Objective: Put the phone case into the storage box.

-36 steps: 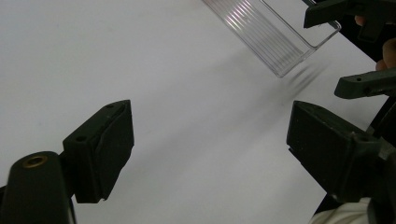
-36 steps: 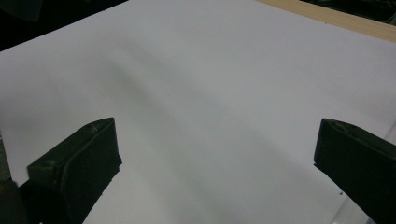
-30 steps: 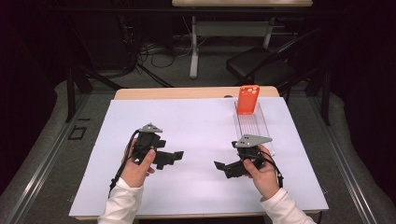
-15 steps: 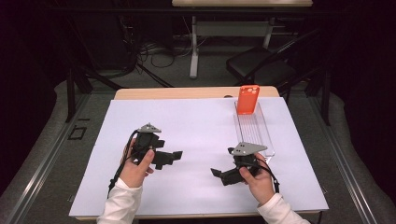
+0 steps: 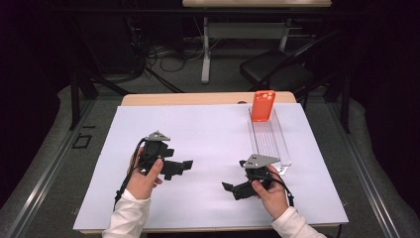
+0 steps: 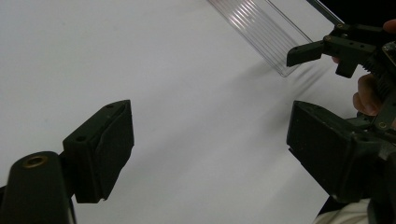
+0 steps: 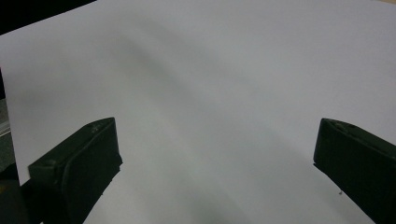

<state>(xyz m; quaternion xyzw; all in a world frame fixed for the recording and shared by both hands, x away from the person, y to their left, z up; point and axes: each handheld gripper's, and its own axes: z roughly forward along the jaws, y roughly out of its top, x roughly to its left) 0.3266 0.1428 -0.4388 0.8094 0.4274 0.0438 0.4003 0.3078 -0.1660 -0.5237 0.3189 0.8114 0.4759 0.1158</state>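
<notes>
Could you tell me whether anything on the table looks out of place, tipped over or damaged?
Nothing stands out. The orange phone case stands upright at the far end of the clear plastic rack, and the white sheet lies flat and clean.

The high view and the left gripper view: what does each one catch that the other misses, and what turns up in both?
High view alone: the orange phone case standing upright at the far end of the clear ribbed plastic tray, the wooden table edge, a black chair beyond, and the left claw from outside.

Left gripper view alone: a close look along that claw's own black pads, standing wide apart with nothing between them.

Both: the white sheet, the tray, and the right claw, open and empty.
</notes>
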